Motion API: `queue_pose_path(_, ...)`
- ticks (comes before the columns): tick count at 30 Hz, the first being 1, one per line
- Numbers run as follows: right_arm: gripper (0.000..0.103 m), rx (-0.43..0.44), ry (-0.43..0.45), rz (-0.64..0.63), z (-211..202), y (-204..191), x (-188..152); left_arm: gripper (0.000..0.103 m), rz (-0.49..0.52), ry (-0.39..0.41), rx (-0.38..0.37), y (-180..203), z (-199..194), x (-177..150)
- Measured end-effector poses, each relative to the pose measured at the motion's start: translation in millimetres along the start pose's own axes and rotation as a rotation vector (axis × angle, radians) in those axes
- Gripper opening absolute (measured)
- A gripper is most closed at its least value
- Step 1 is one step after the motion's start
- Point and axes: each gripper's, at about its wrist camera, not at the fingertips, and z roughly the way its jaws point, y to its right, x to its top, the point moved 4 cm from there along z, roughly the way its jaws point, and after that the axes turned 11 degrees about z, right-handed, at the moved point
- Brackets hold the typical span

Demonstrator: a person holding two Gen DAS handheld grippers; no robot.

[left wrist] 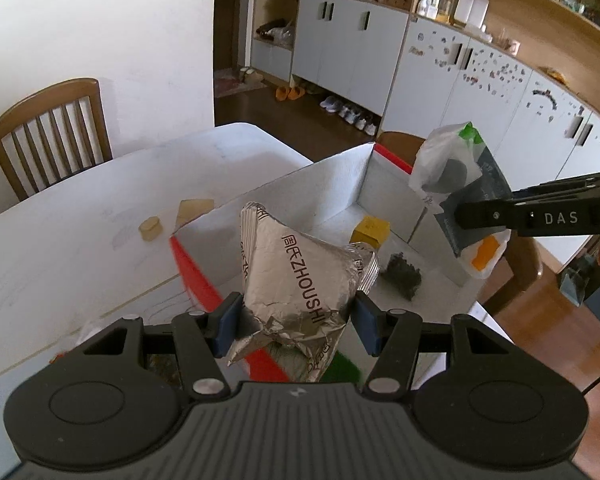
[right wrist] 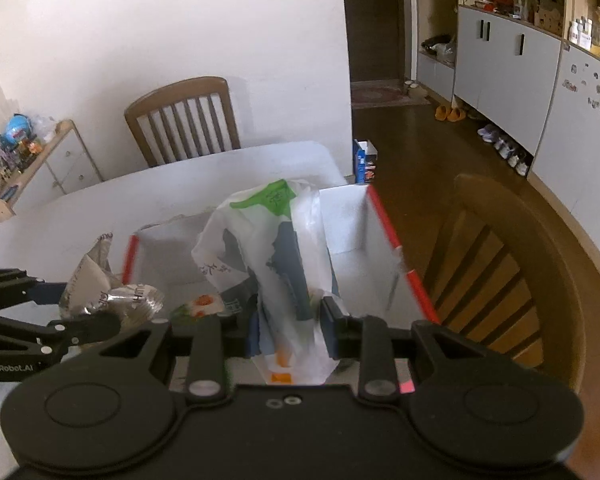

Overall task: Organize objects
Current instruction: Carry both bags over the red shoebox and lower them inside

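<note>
white table (left wrist: 80, 216), wooden chair (left wrist: 48, 132); left gripper (left wrist: 296, 320) clamps foil packet (left wrist: 300, 276), right gripper (right wrist: 290, 328) clamps plastic bag (right wrist: 260, 240).

Your left tongs (left wrist: 296, 324) grip a crinkled, glossy silver foil packet (left wrist: 300, 276). Your right tongs (right wrist: 290, 334) pinch a thin, translucent plastic bag (right wrist: 272, 240). The box (left wrist: 340, 184) looks matt white cardboard; the tabletop (left wrist: 80, 216) smooth, matt white.

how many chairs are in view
2: one chair against the wall at the table's far side, another chair at the right beside the box. More may be hidden behind the camera.
</note>
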Motion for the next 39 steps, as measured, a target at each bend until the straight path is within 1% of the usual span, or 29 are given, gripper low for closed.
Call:
queue_pose_path(2, 0.029, 0.004, -0.007, -0.024, 6.7, 4.6, 1.8, 0.058, -0.002, -0.014, 0.012, 2.4, 11.1, 5.8)
queue_pose_path(5, 0.029, 0.014, -0.021, -0.097, 14.8, 3.9, -0.2, 0.058, -0.006, -0.03, 0.025, 2.7, 26.1, 12.0)
queue_pose_path(9, 0.029, 0.062, -0.046, -0.233, 20.1, -0.6, -9.4, 0.058, -0.028, -0.05, 0.046, -1.5, 44.8, 19.9)
queue_pose_path(12, 0.029, 0.077, -0.07, -0.338, 26.9, -7.6, -17.3, 0.058, -0.049, -0.065, 0.058, -5.0, 58.4, 26.4)
queue_pose_path(17, 0.029, 0.104, -0.135, -0.451, 44.8, -11.7, -25.0, 0.058, -0.044, -0.093, 0.052, 3.0, 80.0, 29.0)
queue_pose_path(19, 0.029, 0.103, -0.154, -0.487, 51.0, -11.9, -29.5, 0.058, -0.049, -0.105, 0.048, 5.3, 87.1, 28.6)
queue_pose_path(25, 0.029, 0.102, -0.211, -0.563, 68.1, -15.1, -42.9, 0.058, -0.07, -0.136, 0.051, 8.1, 106.8, 29.9)
queue_pose_path(28, 0.029, 0.107, -0.232, -0.579, 74.8, -18.9, -47.1, 0.058, -0.074, -0.145, 0.049, 10.4, 117.1, 32.7)
queue_pose_path(32, 0.029, 0.116, -0.241, -0.6, 80.0, -23.9, -47.0, 0.058, -0.08, -0.169, 0.058, 10.0, 131.0, 33.1)
queue_pose_path(34, 0.031, 0.121, -0.25, -0.599, 81.4, -24.8, -46.6, 0.058, -0.092, -0.179, 0.047, 9.4, 135.3, 33.4)
queue_pose_path(39, 0.035, 0.136, -0.249, -0.586, 73.8, -15.3, -45.0, 0.058, -0.08, -0.197, 0.044, 12.6, 140.7, 33.9)
